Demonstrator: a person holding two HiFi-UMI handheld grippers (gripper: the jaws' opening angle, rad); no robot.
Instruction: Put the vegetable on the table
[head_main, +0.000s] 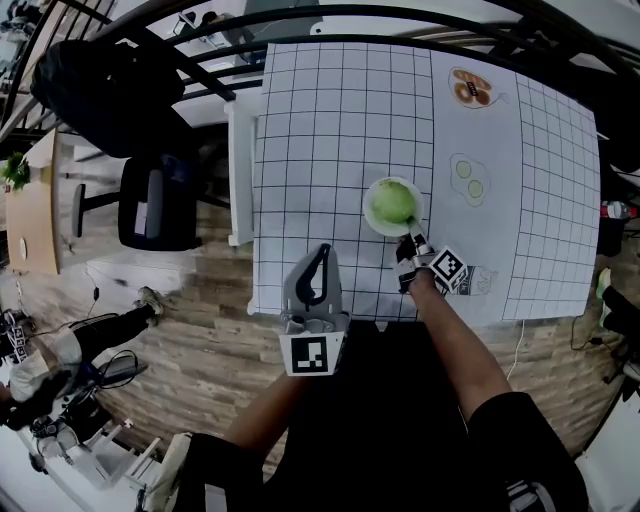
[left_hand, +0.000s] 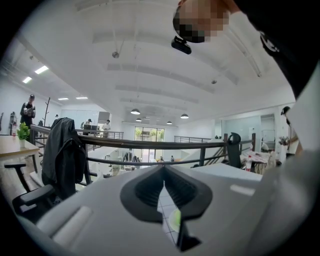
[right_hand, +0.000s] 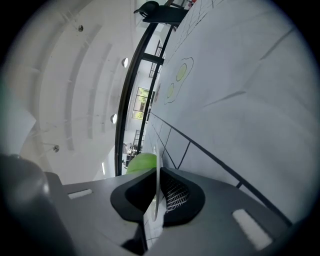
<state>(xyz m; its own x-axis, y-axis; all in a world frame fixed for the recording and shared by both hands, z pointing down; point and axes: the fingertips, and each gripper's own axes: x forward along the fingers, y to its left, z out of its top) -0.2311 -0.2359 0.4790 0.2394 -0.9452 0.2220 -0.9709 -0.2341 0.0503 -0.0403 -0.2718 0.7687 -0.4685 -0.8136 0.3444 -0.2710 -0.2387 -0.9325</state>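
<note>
A round green vegetable (head_main: 392, 202) lies on a small white plate (head_main: 369, 216) on the white gridded table (head_main: 330, 120). My right gripper (head_main: 411, 240) reaches the plate's near edge and is shut on its rim. In the right gripper view the thin white plate rim (right_hand: 156, 162) runs edge-on between the closed pads of the right gripper (right_hand: 156, 186), with the green vegetable (right_hand: 141, 163) just behind. My left gripper (head_main: 321, 252) hovers at the table's near edge, left of the plate, shut with nothing in it. The left gripper (left_hand: 164, 187) points level across the table.
Printed food pictures mark the mat at the far right (head_main: 470, 88) and right of the plate (head_main: 468, 180). A black office chair (head_main: 155, 205) with a dark jacket stands left of the table. A black railing (left_hand: 150, 145) runs beyond the far edge.
</note>
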